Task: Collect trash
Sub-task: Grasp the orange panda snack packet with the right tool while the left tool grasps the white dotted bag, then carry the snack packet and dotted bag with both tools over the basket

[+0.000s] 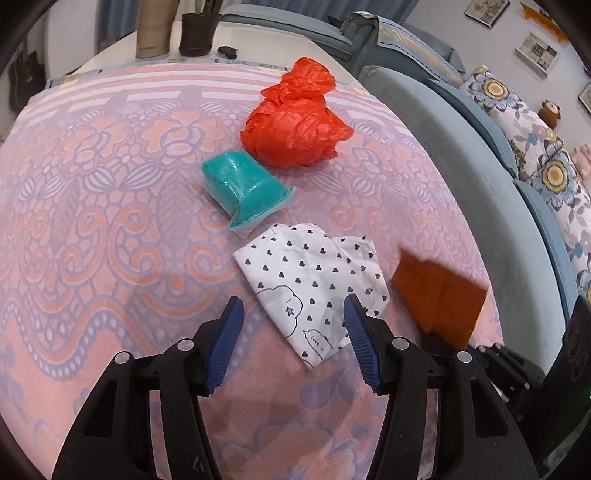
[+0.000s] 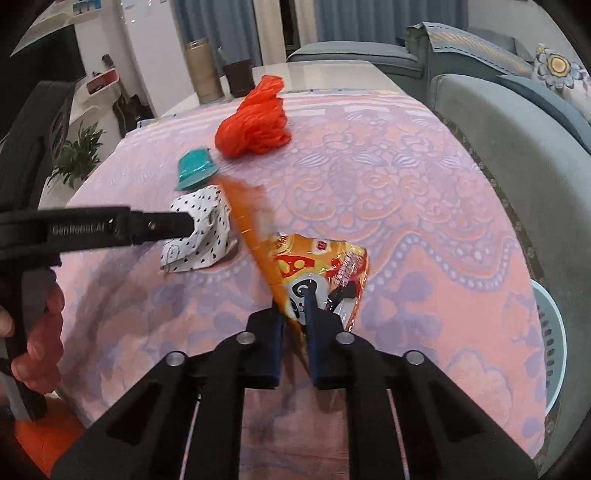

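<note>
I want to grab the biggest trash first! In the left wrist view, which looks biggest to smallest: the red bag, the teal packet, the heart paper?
1. Heart paper and red bag look about alike; the paper lies nearer the camera, so I won't rank them.
2. Teal packet, clearly smallest.

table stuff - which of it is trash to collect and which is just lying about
Trash to collect:
- orange snack bag, pinched in the right gripper
- heart-print paper, between the open left gripper fingers
- teal packet
- red plastic bag

Just lying about:
- tall beige cylinder
- dark cup
- potted plant
- sofa cushions
</note>
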A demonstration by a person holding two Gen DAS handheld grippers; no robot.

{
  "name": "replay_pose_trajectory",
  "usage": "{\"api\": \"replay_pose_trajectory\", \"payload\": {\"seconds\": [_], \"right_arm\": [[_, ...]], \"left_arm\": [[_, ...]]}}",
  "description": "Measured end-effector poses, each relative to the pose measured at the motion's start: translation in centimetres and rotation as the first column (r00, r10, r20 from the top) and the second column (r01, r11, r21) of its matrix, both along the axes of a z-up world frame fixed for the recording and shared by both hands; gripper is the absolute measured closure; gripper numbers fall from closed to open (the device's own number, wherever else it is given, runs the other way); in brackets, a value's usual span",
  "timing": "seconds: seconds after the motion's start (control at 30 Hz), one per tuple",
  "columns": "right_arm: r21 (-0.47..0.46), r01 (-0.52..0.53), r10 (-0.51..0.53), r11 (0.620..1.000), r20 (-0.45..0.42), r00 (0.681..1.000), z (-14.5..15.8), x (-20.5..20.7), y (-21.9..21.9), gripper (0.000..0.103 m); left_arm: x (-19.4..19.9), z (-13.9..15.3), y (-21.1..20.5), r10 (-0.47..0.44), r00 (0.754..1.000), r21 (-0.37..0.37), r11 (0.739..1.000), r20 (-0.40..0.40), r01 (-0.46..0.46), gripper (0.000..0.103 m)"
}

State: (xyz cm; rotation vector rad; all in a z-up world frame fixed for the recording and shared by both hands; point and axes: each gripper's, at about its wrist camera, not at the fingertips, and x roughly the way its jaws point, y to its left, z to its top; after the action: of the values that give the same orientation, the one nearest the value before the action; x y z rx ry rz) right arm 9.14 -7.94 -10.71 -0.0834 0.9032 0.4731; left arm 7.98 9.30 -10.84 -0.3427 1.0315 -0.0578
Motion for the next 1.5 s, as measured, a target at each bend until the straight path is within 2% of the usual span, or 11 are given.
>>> {"api": "replay_pose_trajectory", "payload": {"seconds": [0.27, 0.4, 0.53, 0.73, 0.83, 0.87, 0.9, 1.1, 1.23, 1.4, 1.5], "right_arm": [[0.02, 0.029, -0.03, 0.999, 0.039, 0.999, 1.3, -0.3, -1.1, 0.096], [0.043, 0.051, -0.053, 0.998, 0.056, 0.997, 2.1, -0.4, -2.2, 0.097], [0.052, 0.085, -0.088, 0.995, 0.069, 0.994, 2.9, -0.4, -3.4, 0.098], [0.077, 0.134, -0.139, 0.988, 0.073, 0.988, 3.4, -0.4, -5.2, 0.098], [0.088, 0.148, -0.155, 0.985, 0.074, 0.985, 3.5, -0.5, -5.8, 0.099], [0.091, 0.151, -0.158, 0.984, 0.074, 0.985, 3.6, -0.7, -6.0, 0.099], [0.093, 0.153, -0.16, 0.984, 0.075, 0.984, 3.7, -0.7, -6.1, 0.099], [0.101, 0.153, -0.162, 0.983, 0.082, 0.983, 4.0, -1.0, -6.3, 0.099], [0.111, 0.157, -0.167, 0.981, 0.088, 0.982, 4.4, -1.3, -6.7, 0.099], [0.118, 0.17, -0.181, 0.978, 0.097, 0.979, 4.9, -1.6, -7.4, 0.099], [0.125, 0.178, -0.192, 0.976, 0.104, 0.976, 5.2, -1.9, -7.9, 0.099]], "left_arm": [[0.2, 0.0, -2.3, -0.049, 0.999, 0.073, 0.996, -0.013, 0.05, 0.036], [0.3, -0.3, -4.2, -0.081, 0.996, 0.174, 0.981, -0.032, 0.086, 0.037], [0.5, -0.6, -5.8, -0.09, 0.995, 0.297, 0.95, -0.048, 0.1, 0.041], [0.7, -0.6, -6.3, -0.085, 0.995, 0.338, 0.936, -0.052, 0.097, 0.042], [0.6, -0.5, -6.5, -0.098, 0.994, 0.355, 0.929, -0.045, 0.107, 0.048], [0.6, -0.5, -6.7, -0.104, 0.994, 0.361, 0.926, -0.043, 0.112, 0.061], [0.6, -0.4, -7.0, -0.126, 0.991, 0.345, 0.929, -0.042, 0.133, 0.066], [0.1, -0.3, -8.8, -0.166, 0.986, 0.446, 0.881, -0.027, 0.16, 0.083], [-0.2, 0.3, -8.2, -0.159, 0.987, 0.414, 0.899, -0.001, 0.145, 0.1], [-0.4, 1.1, -6.7, -0.157, 0.986, 0.291, 0.947, 0.049, 0.136, 0.103], [-1.0, 2.2, -5.7, -0.173, 0.977, 0.184, 0.972, 0.126, 0.148, 0.103]]}}
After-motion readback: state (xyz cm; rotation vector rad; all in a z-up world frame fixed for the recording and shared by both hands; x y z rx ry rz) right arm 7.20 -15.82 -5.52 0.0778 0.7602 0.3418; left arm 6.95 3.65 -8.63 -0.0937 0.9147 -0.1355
